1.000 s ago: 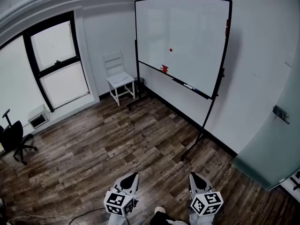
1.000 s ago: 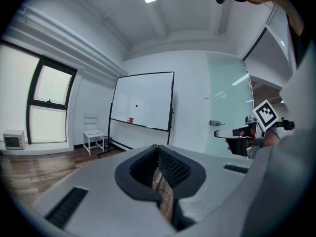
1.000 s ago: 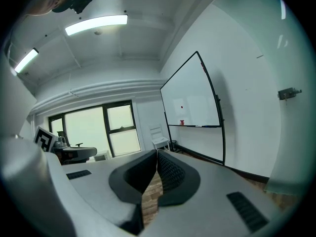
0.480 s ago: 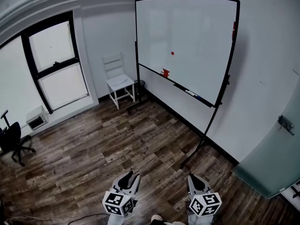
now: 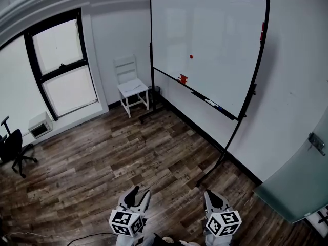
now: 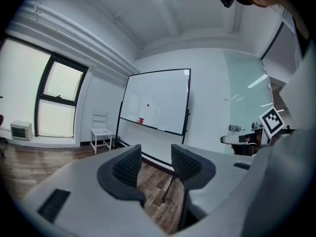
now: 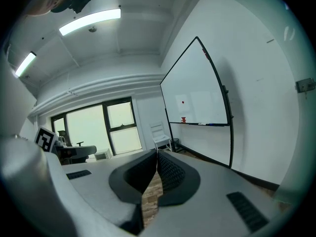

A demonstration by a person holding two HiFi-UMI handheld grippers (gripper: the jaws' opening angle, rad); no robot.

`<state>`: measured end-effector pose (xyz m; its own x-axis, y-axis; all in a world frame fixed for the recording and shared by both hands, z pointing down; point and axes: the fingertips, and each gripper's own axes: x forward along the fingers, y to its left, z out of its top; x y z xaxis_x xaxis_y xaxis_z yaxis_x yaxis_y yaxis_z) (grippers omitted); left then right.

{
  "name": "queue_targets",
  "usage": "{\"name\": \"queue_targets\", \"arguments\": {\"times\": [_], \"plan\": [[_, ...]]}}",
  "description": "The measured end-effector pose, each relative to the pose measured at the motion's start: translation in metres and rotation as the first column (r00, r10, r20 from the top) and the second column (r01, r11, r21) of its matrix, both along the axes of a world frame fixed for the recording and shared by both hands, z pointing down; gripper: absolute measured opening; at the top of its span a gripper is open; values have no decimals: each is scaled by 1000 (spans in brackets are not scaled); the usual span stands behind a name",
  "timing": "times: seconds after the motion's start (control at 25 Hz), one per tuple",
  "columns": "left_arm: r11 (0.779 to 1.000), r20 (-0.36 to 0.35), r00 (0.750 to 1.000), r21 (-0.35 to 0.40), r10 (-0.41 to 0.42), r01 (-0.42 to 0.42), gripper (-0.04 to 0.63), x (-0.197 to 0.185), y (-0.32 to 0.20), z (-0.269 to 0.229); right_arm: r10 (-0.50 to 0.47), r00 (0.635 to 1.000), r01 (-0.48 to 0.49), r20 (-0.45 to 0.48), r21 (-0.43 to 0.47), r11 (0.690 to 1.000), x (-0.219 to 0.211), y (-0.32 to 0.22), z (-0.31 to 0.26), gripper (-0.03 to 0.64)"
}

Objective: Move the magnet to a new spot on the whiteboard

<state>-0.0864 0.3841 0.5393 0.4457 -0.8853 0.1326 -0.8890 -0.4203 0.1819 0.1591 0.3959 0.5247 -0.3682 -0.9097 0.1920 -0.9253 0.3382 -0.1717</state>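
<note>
A small red magnet [image 5: 191, 56] sticks near the middle of the standing whiteboard [image 5: 220, 29], far across the room. In the left gripper view the magnet [image 6: 147, 104] and the whiteboard [image 6: 163, 90] are small and distant. The same holds for the magnet [image 7: 182, 102] in the right gripper view. My left gripper [image 5: 141, 192] is at the bottom of the head view, over the wood floor. Its jaws have just been opening and now stand open with nothing between them [image 6: 157, 154]. My right gripper [image 5: 210, 194] beside it is shut and empty [image 7: 157, 156].
A red object [image 5: 183, 78] and markers [image 5: 211, 103] rest on the board's tray. The board's black stand foot [image 5: 209, 171] reaches onto the floor. A white chair [image 5: 130, 86] stands left of the board. An office chair [image 5: 15, 147] is at far left, a frosted glass panel [image 5: 300, 181] at right.
The left gripper's jaws have gone from shut to open. Both grippers and the view have moved a little toward the whiteboard, which now looks slightly larger.
</note>
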Motion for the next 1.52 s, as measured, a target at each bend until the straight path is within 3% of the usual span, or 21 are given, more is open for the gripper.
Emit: {"name": "queue_targets", "arguments": {"times": [0.48, 0.72, 1.52], "plan": [[998, 21, 1000, -65, -5, 6, 184, -4, -7, 27, -34, 999, 35, 17, -68, 997, -10, -15, 29, 26], [999, 23, 1000, -46, 6, -5, 184, 2, -48, 21, -16, 1000, 17, 13, -65, 998, -2, -50, 29, 27], [999, 24, 999, -28, 42, -41, 184, -15, -250, -14, 47, 999, -47, 2, -52, 998, -9, -241, -8, 27]]}}
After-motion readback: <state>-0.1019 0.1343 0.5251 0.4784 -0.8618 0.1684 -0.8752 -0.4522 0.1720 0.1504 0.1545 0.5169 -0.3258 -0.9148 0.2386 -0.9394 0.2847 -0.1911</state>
